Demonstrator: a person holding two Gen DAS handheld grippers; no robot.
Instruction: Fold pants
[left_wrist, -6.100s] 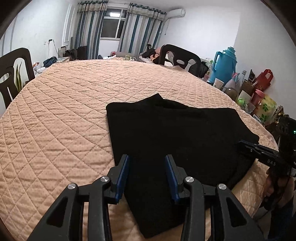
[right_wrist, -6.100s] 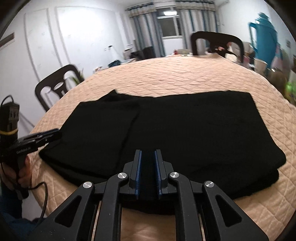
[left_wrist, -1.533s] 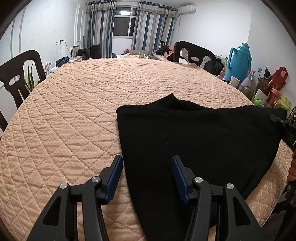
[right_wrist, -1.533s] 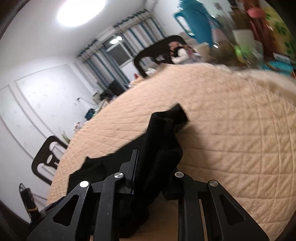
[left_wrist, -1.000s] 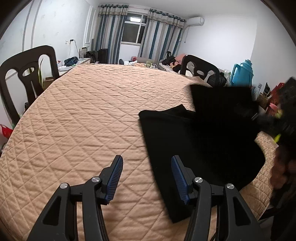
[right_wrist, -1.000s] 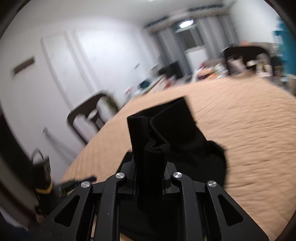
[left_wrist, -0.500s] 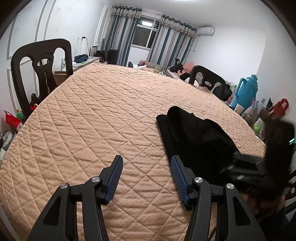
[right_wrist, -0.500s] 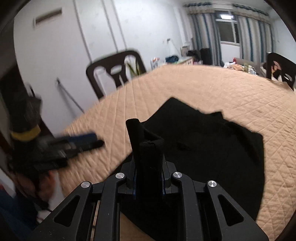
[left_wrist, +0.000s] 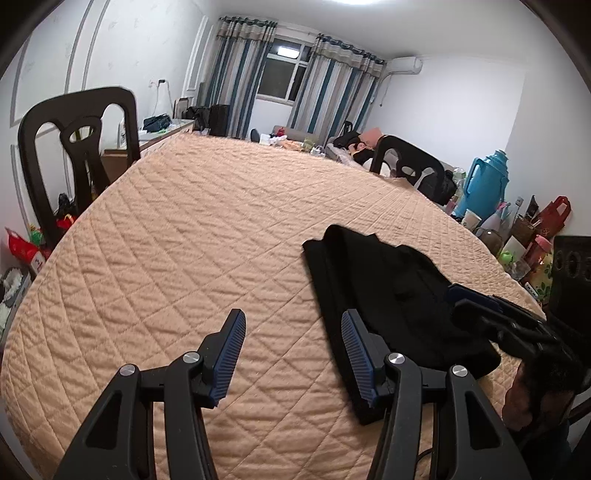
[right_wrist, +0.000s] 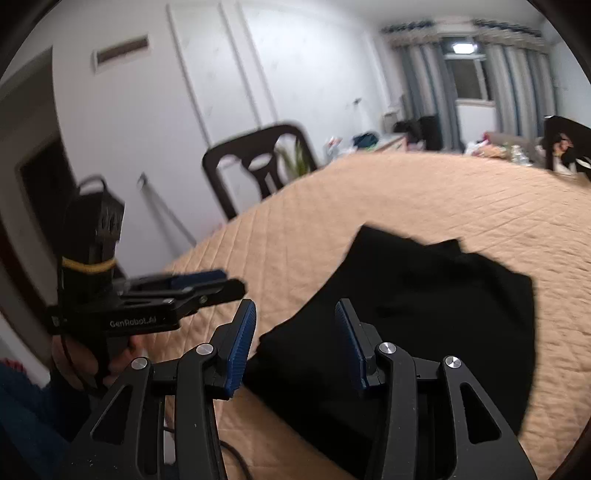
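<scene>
Left wrist view: the left gripper (left_wrist: 291, 354) has its fingers spread wide and holds nothing, poised over bare peach quilted cover (left_wrist: 177, 243) just left of the black pants (left_wrist: 388, 295). The pants lie folded into a compact stack near the table's right front edge, with a raised ridge along the far left corner. The right gripper (left_wrist: 458, 297) reaches in from the right, low over the stack's near right part; whether it touches the cloth cannot be told here. A teal thermos (left_wrist: 484, 184) and cups stand beyond the far right rim.

Right wrist view: the right gripper (right_wrist: 295, 339) is released, fingers parted and empty, over the near corner of the pants (right_wrist: 424, 317). The picture is blurred. The left gripper (right_wrist: 207, 282) sits just to the left, clear of the cloth.

Judged risks: with nothing pinning the layers, the top fold may slide or spring open, since the ridge looks unsettled. The bundle lies close to the table edge, so a careless nudge from either tool could drag a corner over it and undo the fold
</scene>
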